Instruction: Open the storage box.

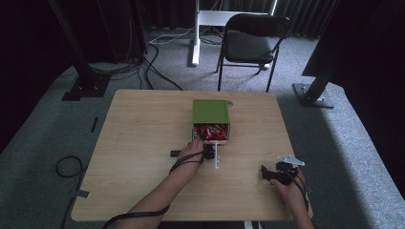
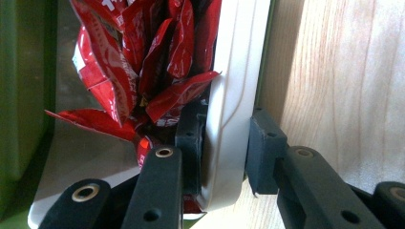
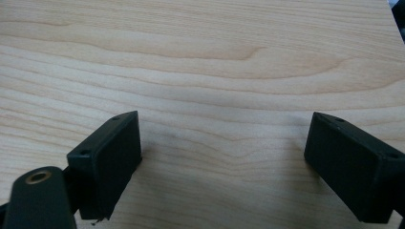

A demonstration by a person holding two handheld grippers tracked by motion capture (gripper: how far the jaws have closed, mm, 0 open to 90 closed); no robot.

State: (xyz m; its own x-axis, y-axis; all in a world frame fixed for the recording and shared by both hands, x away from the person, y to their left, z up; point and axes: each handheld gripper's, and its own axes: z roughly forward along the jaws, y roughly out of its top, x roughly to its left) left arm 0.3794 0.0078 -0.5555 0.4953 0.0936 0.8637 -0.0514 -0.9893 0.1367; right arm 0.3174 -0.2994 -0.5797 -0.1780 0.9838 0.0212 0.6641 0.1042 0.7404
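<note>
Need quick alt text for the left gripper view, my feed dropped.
The left gripper has its jaws on either side of a white drawer wall, one inside, one outside. Crumpled red packets fill the drawer; wooden table lies alongside.

No text can be read. The red packets [image 2: 143, 62] carry a few white marks near the top of the left gripper view, too cropped to make out.
</note>
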